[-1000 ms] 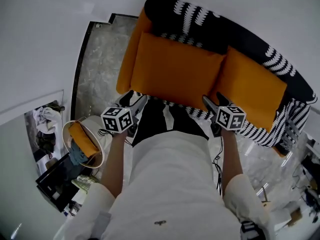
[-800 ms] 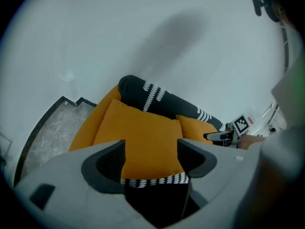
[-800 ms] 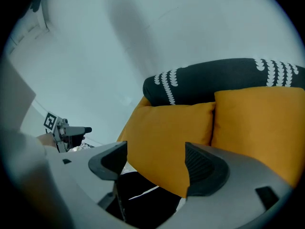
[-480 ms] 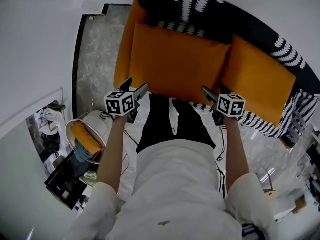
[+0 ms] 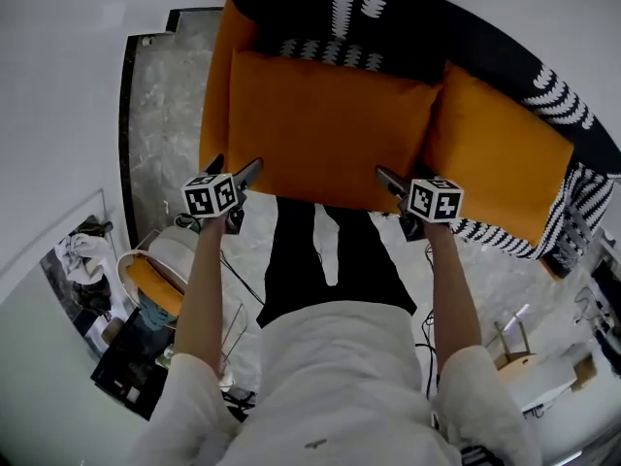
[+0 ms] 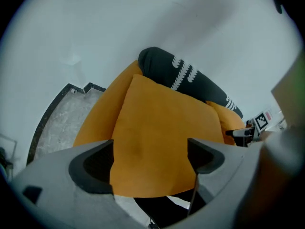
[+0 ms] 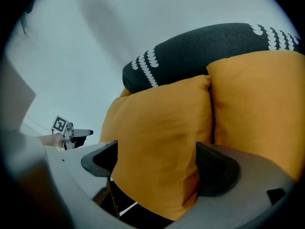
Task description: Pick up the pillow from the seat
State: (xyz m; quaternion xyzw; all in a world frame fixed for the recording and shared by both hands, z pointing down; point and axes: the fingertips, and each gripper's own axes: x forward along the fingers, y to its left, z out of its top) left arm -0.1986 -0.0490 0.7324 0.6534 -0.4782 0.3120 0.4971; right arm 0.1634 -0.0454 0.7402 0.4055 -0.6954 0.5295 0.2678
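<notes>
Dead ahead of both tongs, on the seat of the black-and-white patterned sofa, sits the orange pillow. Its broad face is up toward the head camera and its far edge is against the backrest. Can't tell whether the near edge is flush with the seat front or overhangs it. Long axis runs left-right in the head view, parallel to the seat front, so it lies square across the line both tongs point along. Left tongs sit at the near-left corner, right tongs at the near-right corner. That's one per end, and neither hand is clearly nearer. Both sets of jaws have just been opening and stand wide apart. Each gripper view shows the pillow's near edge in the gap, fabric between the jaws but pads not pressing, so nothing is gripped yet. Watch the right side: a second orange cushion butts against the pillow's right end, with the seam just above the outer jaw in the right gripper view. Judgement: right tongs should stay on the pillow side of that seam or they'll pinch both. Next move looks like a short push onto the near edge, close both, then lift level along the long axis so it doesn't sag.
</notes>
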